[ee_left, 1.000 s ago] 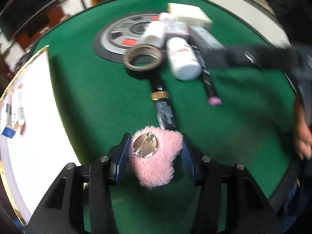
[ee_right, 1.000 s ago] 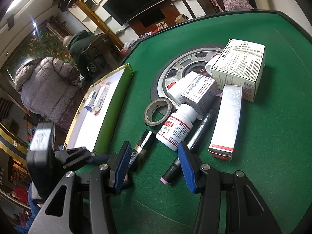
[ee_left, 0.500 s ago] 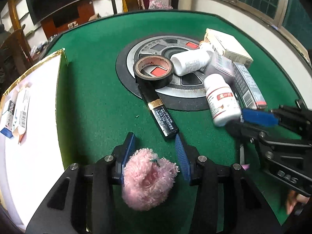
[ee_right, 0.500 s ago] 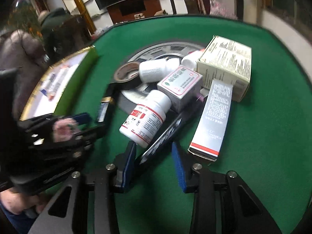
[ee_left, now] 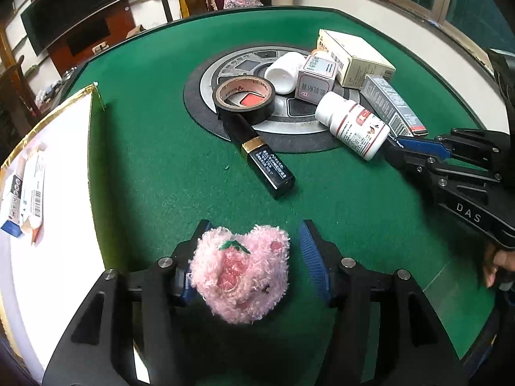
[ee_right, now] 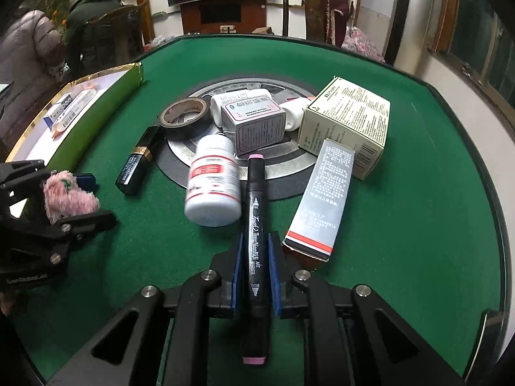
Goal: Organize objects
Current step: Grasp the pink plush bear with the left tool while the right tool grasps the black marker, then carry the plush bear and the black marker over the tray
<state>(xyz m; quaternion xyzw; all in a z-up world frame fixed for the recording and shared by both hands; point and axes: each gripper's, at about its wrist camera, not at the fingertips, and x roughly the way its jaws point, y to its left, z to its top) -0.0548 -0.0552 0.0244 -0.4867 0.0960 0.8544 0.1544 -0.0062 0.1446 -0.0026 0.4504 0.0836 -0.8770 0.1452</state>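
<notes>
A pink fluffy plush brooch (ee_left: 239, 273) rests on the green felt between the fingers of my left gripper (ee_left: 253, 230). Its jaws are opening: the left pad still touches the plush, and a gap shows at the right pad (ee_left: 310, 257). My right gripper (ee_right: 256, 238) is shut on a black marker (ee_right: 256, 206) with pink end caps, which points away along the fingers beside the white pill bottle (ee_right: 212, 186). In the right wrist view the left gripper (ee_right: 69, 197) and the plush (ee_right: 64, 193) sit at the far left.
A white tray with a green wall and gold rim (ee_left: 91, 148) at the left holds small packets. A tape roll (ee_left: 246, 98), a black lipstick tube (ee_left: 262, 157), bottles and several cartons (ee_right: 347, 122) crowd the round silver hub (ee_left: 225, 74).
My right gripper turned in line with the marker and closed on it. The left jaws widened around the plush, which now shows its front instead of the metal pin back.
</notes>
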